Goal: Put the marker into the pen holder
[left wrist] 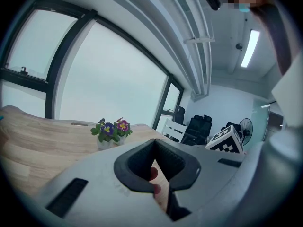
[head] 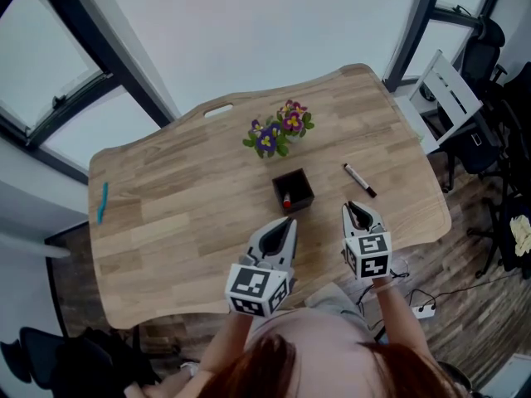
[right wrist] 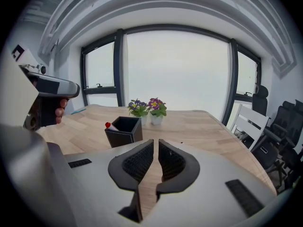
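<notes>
The left gripper (head: pixel 287 222) hangs with its fingers clenched on nothing, just short of the pen holder (head: pixel 305 191), where a red-capped marker (head: pixel 286 199) already stands. The right gripper (head: pixel 358 212) is likewise closed and empty. A black marker (head: pixel 360 181) lies loose on the wooden worktop (head: pixel 166 239), probably still to go. A white chair (head: pixel 448 89) stands rightmost.

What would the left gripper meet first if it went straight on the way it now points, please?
Probably the black pen holder, which stands right ahead of the left gripper, though height is hard to judge from above.
</notes>
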`<control>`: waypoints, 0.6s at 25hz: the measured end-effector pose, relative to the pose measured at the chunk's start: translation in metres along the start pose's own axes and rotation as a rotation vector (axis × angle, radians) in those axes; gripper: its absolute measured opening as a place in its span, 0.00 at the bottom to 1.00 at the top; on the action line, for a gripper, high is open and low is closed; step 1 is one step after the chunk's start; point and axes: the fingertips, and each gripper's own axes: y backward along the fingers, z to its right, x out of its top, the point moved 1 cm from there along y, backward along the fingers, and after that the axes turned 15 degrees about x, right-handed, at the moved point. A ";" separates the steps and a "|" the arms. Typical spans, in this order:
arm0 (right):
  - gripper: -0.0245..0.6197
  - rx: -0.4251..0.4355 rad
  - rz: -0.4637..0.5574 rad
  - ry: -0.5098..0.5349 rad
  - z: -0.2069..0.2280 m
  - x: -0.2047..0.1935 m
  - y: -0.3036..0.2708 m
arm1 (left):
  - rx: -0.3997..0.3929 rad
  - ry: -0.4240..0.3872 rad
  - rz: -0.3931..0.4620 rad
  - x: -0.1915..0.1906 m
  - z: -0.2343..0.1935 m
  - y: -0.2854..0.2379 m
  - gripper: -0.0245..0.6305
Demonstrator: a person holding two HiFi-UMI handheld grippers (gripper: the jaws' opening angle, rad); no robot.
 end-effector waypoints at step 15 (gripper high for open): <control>0.08 0.008 -0.046 0.002 0.056 -0.023 0.005 | 0.030 -0.007 -0.021 -0.006 0.029 -0.023 0.04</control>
